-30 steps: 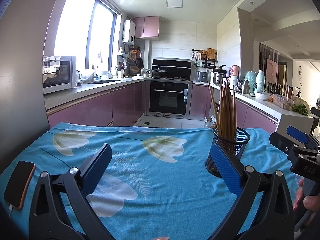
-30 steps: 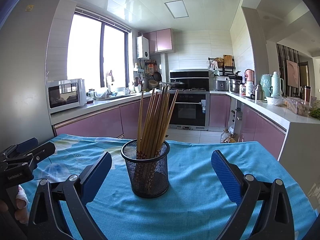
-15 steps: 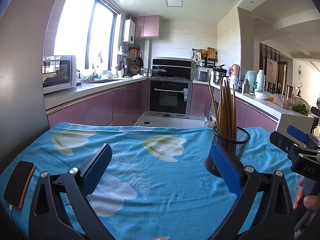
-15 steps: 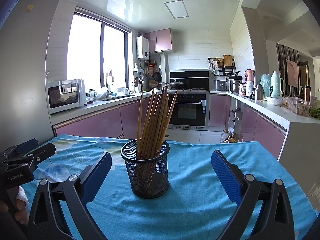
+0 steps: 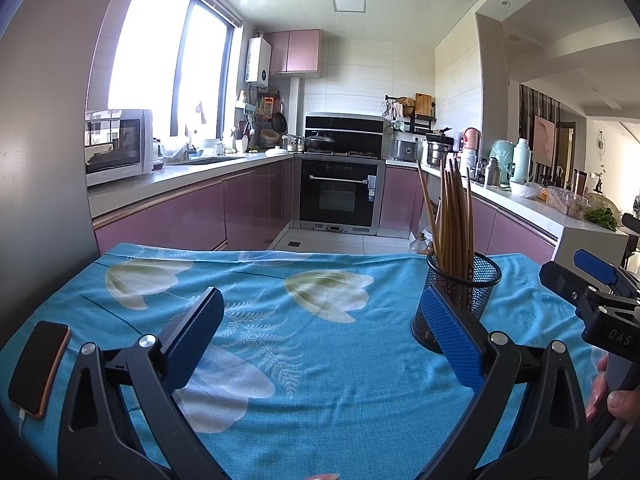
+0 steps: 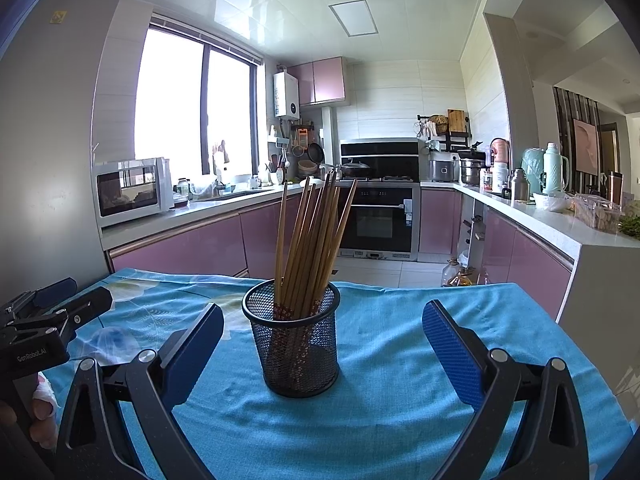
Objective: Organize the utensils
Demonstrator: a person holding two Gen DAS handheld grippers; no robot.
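A black mesh holder (image 6: 297,346) stands upright on the blue flowered tablecloth (image 6: 400,344), with several wooden chopsticks (image 6: 316,240) leaning in it. My right gripper (image 6: 322,354) is open, its blue pads on either side of the holder and a little nearer than it, touching nothing. In the left wrist view the same holder (image 5: 460,296) with its chopsticks (image 5: 452,216) sits at the right, partly behind my right pad. My left gripper (image 5: 326,338) is open over bare cloth (image 5: 320,360), holding nothing.
A phone (image 5: 40,368) with a cable lies at the table's left edge. A grey fridge wall (image 5: 44,120) rises on the left. Beyond the table's far edge runs a kitchen with pink cabinets (image 6: 184,248) and an oven (image 6: 378,216). A counter corner (image 6: 600,276) stands at the right.
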